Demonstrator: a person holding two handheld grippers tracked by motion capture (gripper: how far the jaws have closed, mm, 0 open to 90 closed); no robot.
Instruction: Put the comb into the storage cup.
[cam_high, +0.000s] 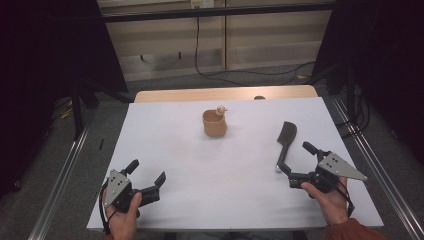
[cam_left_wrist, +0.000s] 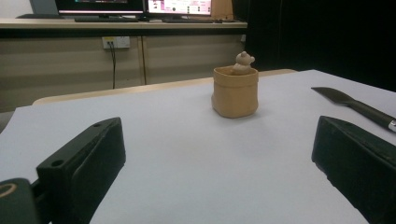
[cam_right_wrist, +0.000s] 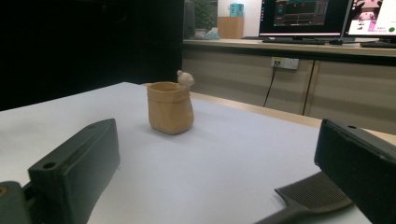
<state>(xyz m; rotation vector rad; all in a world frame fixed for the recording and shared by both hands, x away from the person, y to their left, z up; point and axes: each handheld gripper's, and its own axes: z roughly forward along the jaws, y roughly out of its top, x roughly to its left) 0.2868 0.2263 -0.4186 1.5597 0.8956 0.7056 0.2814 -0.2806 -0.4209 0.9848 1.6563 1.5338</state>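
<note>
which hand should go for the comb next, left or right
Right. The right claw is open with the comb handle lying between its jaws. The left claw sits open across the table, far from it.

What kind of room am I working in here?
Probably a lab or office workspace: monitors sit on a counter along the wall, a wall socket feeds a cable, and dark curtains flank the white-covered table.

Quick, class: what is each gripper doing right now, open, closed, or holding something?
Left gripper: open, holding nothing, jaws spread above the white table.
Right gripper: open, jaws either side of the black plastic comb, not clamped on it.
</note>
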